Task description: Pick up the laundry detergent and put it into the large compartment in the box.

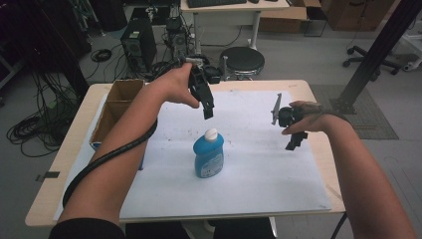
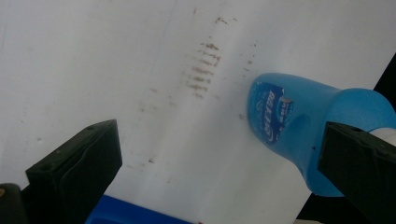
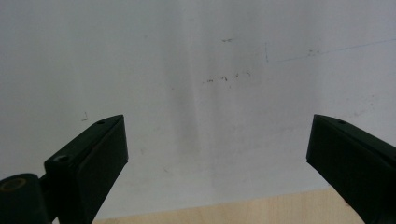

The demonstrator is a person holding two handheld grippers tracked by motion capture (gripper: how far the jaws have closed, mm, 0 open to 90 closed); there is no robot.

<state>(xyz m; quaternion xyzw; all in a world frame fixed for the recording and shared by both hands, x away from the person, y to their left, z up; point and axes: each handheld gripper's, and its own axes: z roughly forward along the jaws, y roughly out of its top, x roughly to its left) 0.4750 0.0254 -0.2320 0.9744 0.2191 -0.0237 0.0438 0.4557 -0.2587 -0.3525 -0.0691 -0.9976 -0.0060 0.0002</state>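
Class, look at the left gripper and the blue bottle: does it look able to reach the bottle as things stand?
Probably yes. The left gripper hangs just above the blue bottle with its jaws wide apart, and nothing lies between them. The bottle stands upright in the open on the white sheet.

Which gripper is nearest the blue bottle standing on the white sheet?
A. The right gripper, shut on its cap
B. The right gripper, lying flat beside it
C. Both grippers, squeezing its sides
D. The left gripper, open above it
D: in the high view the left gripper hangs just above the blue bottle, and the left gripper view shows its jaws spread with the bottle between them, untouched.
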